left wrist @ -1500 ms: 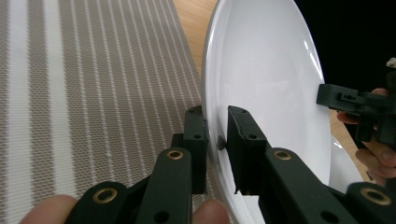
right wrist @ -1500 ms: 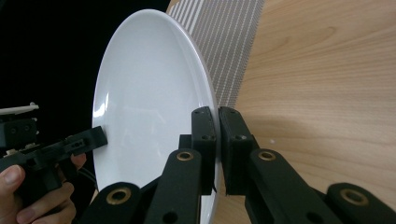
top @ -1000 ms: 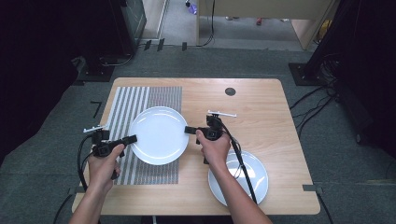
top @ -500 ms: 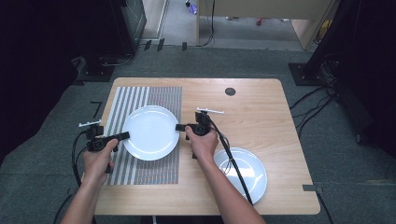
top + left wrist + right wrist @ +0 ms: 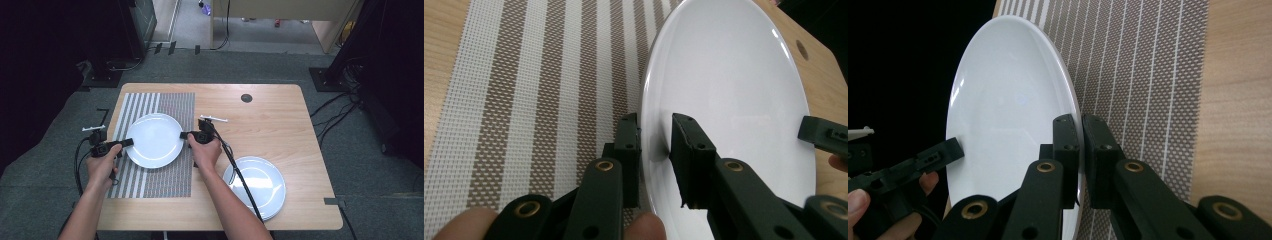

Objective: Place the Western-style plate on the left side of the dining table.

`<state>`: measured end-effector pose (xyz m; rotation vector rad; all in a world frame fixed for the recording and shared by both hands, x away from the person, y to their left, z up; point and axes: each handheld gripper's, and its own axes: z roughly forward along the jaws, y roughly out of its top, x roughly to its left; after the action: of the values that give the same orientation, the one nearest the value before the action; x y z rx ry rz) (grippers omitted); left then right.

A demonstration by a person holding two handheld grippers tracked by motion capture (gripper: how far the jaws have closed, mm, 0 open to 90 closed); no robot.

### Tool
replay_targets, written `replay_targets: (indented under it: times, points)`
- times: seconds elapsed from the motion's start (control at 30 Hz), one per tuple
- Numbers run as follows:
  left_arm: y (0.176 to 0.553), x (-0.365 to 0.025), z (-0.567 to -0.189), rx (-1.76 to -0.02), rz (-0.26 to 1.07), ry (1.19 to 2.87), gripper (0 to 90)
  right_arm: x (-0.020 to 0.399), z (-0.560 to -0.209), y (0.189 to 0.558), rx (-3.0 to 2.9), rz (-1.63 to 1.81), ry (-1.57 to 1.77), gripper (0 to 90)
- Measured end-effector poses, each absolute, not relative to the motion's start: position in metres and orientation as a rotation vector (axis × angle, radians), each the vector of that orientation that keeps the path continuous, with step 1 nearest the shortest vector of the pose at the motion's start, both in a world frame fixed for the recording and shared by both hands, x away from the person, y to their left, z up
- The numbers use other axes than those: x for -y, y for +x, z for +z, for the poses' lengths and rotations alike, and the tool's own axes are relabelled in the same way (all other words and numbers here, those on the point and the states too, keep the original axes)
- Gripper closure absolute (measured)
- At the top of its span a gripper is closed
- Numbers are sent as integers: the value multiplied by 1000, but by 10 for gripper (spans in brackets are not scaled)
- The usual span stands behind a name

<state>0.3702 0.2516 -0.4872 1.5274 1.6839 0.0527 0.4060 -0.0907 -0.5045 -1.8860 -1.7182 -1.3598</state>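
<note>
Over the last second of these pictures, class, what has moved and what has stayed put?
The white plate, gripped at opposite rims by the left gripper and the right gripper, has travelled leftward and toward the person over the striped mat, sinking closer to it. Both grips held throughout. The stack of plates near the table corner stayed put.

No text, label, brand, number or sign could be read in any of the views. The white plate (image 5: 154,140) between the two tongs was plain, the striped placemat (image 5: 165,107) under it carried only its woven pattern, and the black jaws showed only brass rivets.
</note>
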Motion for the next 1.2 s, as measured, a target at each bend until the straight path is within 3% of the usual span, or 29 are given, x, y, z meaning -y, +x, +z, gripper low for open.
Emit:
replay_targets:
  times: [0.77, 0.87, 0.97, 1.0, 1.03, 1.13, 1.2]
  points:
    - [390, -246, -503, -1753, 121, 1516, 709, 77, -525, 422, 1707, -1406, -1990, 850]
    - [388, -242, -504, -1711, 136, 1555, 628, 77, -527, 422, 1753, -1410, -1980, 826]
    - [387, -242, -503, -1690, 153, 1575, 536, 79, -525, 423, 1796, -1454, -1941, 684]
    - [387, -242, -503, -1690, 153, 1575, 489, 79, -525, 423, 1796, -1454, -1941, 684]
    - [385, -241, -500, -1681, 206, 1599, 443, 80, -522, 422, 1836, -1478, -1940, 595]
    - [383, -241, -496, -1677, 217, 1603, 338, 82, -517, 421, 1899, -1510, -1921, 492]
    - [380, -242, -492, -1668, 236, 1607, 281, 83, -516, 420, 1931, -1510, -1918, 469]
